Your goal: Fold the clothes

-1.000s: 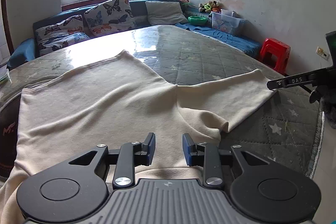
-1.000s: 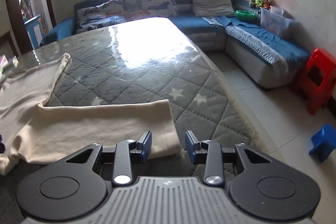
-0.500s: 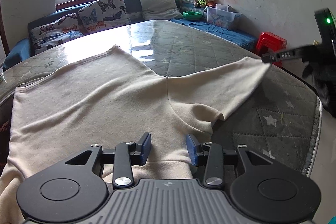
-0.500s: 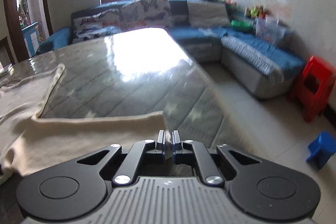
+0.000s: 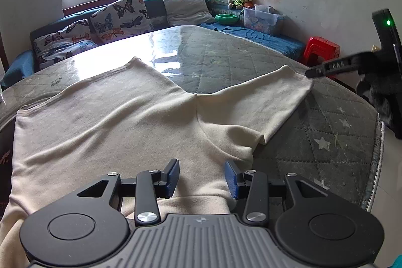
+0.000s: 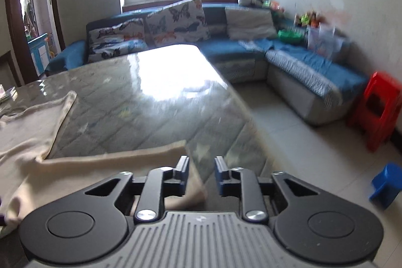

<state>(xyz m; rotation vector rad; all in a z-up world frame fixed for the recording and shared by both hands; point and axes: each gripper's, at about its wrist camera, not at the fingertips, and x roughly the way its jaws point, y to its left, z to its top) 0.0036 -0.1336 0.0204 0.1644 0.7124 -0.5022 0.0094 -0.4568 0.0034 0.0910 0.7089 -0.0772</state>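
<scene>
A cream short-sleeved shirt (image 5: 113, 122) lies spread on the quilted grey table (image 5: 226, 59). My left gripper (image 5: 202, 176) hovers open over the shirt's near edge by the collar, fabric beneath it but nothing pinched. The shirt's right sleeve (image 5: 263, 102) stretches toward the table's right edge. My right gripper (image 5: 311, 72) shows from the side at the sleeve's end. In the right wrist view, the right gripper (image 6: 201, 172) is opening. The sleeve (image 6: 113, 167) cuff corner lies under its left finger and partly between the jaws, not pressed.
A blue corner sofa (image 6: 301, 62) with butterfly cushions (image 5: 118, 16) wraps the far side. A red stool (image 6: 377, 107) and a small blue stool (image 6: 387, 182) stand on the tiled floor to the right. A plastic box (image 5: 263, 19) and green bowl (image 5: 226, 18) sit on the sofa.
The right gripper shut on the sleeve cuff and lifted it, then opened; the sleeve end lies on the table again. The left jaws spread slightly wider.
</scene>
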